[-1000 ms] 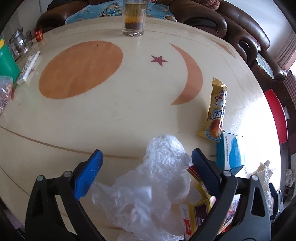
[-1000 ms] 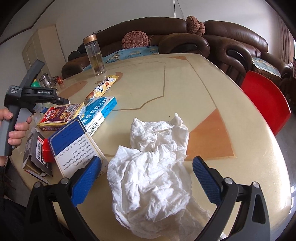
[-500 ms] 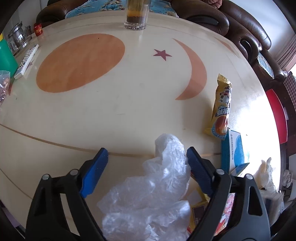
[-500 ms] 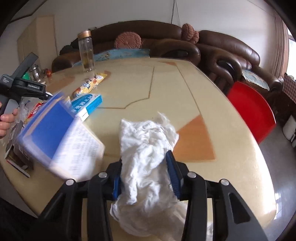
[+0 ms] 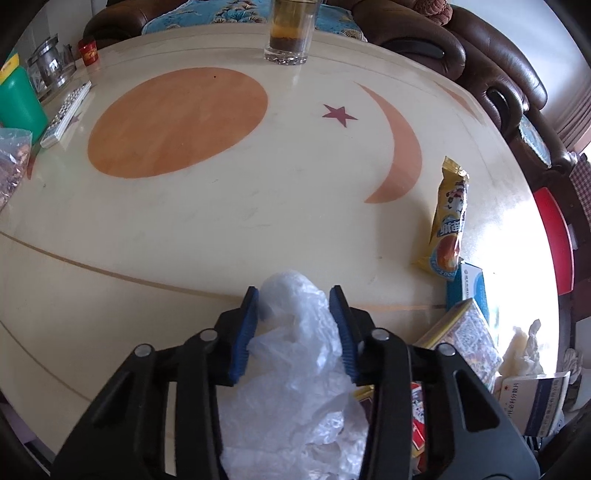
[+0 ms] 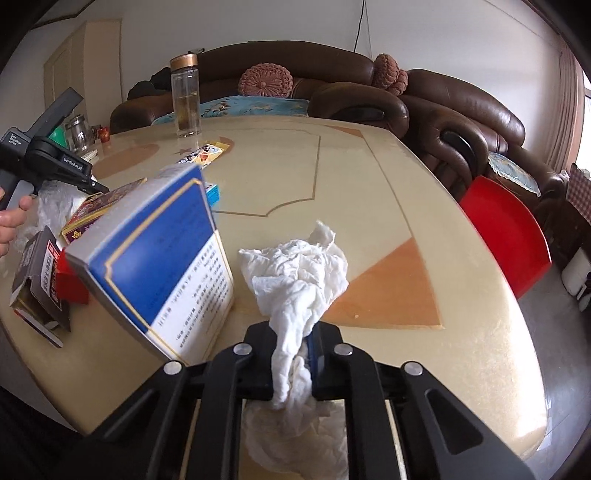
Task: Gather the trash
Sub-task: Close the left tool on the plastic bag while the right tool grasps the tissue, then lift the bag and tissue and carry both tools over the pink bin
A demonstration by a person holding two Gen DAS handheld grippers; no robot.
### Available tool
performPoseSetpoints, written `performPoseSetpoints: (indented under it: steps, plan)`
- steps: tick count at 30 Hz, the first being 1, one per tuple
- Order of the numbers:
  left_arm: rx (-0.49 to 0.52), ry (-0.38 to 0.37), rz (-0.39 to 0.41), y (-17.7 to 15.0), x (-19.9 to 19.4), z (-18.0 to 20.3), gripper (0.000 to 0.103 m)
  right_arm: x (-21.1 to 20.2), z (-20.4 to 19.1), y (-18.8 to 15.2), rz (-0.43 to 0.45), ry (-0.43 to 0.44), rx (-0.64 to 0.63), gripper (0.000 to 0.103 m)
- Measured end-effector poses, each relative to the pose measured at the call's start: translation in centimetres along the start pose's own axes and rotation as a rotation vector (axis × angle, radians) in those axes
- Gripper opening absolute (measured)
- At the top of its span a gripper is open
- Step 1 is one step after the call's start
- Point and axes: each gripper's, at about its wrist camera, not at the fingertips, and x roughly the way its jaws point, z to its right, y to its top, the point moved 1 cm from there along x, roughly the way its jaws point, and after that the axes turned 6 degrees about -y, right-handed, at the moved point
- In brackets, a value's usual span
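My left gripper (image 5: 293, 306) has its blue pads closed against a crumpled clear plastic bag (image 5: 295, 354) at the near edge of the table. My right gripper (image 6: 291, 332) is shut on a crumpled white tissue (image 6: 299, 273), which bunches up between the pads and spreads out ahead of them. A blue-and-white box (image 6: 166, 258) leans tilted against the left side of the tissue. A yellow snack wrapper (image 5: 448, 218), a light blue box (image 5: 471, 284) and a red-and-gold patterned box (image 5: 465, 332) lie to the right of the bag.
The cream table (image 5: 184, 229) carries a glass tea bottle (image 5: 291, 33) at the far edge, a remote (image 5: 66, 110), a green container (image 5: 16, 99) and a dark box (image 6: 37, 277). A brown sofa (image 6: 461, 107) and a red stool (image 6: 506, 229) stand beyond the table.
Both grippers have closed: the left on the plastic bag, the right on the tissue. The blue-and-white box has tipped up from lying flat beside the tissue.
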Motion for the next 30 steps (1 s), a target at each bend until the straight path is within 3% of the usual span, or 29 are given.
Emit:
performPoseSetpoints:
  steps: [16, 30]
  plan:
    - [0.003, 0.026, 0.077, -0.3, -2.7, -0.7, 0.033, -1.1, 1.2, 0.6, 0.043, -0.062, 0.042, 0.011]
    - [0.068, 0.132, 0.217, -1.4, -8.2, 1.8, 0.033, -3.7, 2.3, 1.9, 0.112, -0.109, 0.056, 0.011]
